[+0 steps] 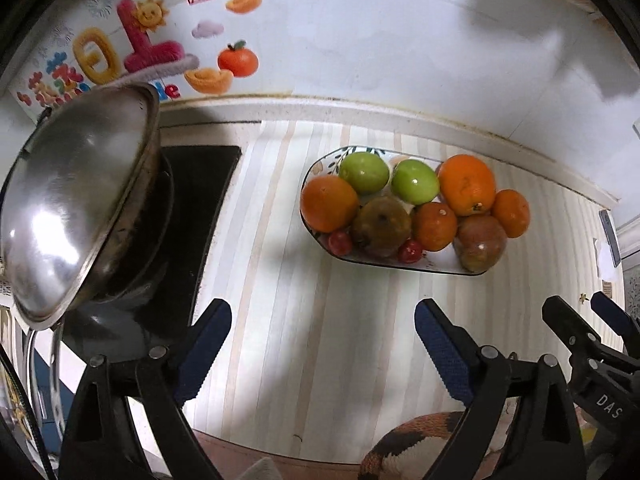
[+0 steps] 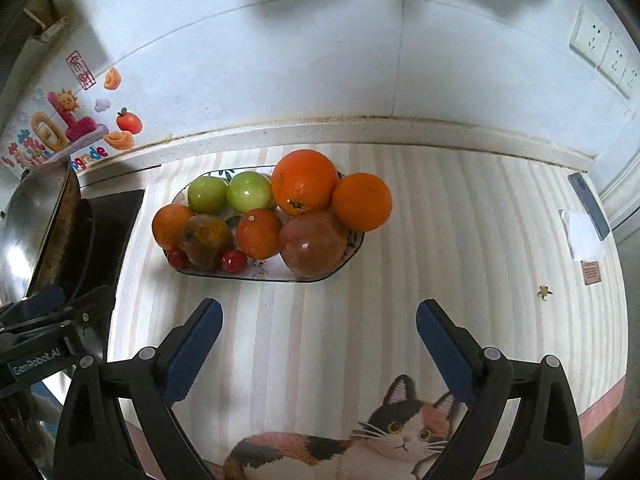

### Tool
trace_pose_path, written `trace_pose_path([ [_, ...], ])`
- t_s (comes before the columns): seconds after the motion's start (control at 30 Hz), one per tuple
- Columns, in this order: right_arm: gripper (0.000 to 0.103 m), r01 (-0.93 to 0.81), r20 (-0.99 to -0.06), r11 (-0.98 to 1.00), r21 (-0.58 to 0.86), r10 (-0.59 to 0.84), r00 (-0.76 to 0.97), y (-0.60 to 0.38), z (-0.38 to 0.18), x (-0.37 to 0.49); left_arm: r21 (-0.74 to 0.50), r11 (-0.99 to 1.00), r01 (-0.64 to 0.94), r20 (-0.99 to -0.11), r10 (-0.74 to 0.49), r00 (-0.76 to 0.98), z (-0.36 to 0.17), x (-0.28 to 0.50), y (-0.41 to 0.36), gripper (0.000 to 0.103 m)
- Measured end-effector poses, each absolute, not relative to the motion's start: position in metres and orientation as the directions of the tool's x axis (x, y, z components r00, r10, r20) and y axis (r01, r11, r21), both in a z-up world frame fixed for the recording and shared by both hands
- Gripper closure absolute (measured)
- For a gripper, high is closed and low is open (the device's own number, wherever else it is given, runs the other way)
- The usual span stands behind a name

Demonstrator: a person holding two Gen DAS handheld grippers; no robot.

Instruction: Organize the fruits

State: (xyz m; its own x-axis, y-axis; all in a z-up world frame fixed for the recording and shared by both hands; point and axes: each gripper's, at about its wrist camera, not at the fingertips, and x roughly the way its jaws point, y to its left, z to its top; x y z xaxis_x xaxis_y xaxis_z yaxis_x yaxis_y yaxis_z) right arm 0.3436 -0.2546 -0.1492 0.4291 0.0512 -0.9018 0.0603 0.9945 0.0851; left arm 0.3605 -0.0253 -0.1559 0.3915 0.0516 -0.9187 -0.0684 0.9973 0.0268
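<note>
- Your left gripper (image 1: 322,344): fingers spread, holding nothing.
- Your right gripper (image 2: 319,340): fingers spread, holding nothing.
- The plate (image 2: 276,274), ahead of both, holds all the fruit.

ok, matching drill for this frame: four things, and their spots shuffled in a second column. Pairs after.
Things:
1. green apples
2. cherry tomatoes
3. wok
4. phone

Places:
A. far right of the counter, by the wall
B. back of the plate, side by side
C. on the stove, left of the plate
D. front rim of the plate, beside the brownish pear

Pairs: 1-B, 2-D, 3-C, 4-A
</note>
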Motion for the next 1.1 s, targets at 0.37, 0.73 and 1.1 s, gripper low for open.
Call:
trace_pose_path([
  [0.37,0.003,0.038,-0.845,0.996,0.082,0.049,0.532,-0.251,-0.085,0.275,0.042,0.998,-0.054,-0.849,0.064,0.525,-0.093,0.286,-0.032,0.009],
  [0.73,0.003,0.064,-0.761,0.995,0.077,0.017,0.648,-0.225,-0.005,0.15,0.057,0.998,0.029,-0.765,0.026,0.643,-0.033,0.178,-0.019,0.009],
  [1.1,0.001,0.093,-0.711,0.992,0.081,-0.008,0.703,-0.206,0.043,0.044,0.035,0.997,0.072,-0.723,-0.024,0.691,0.002,0.099,-0.006,0.009],
])
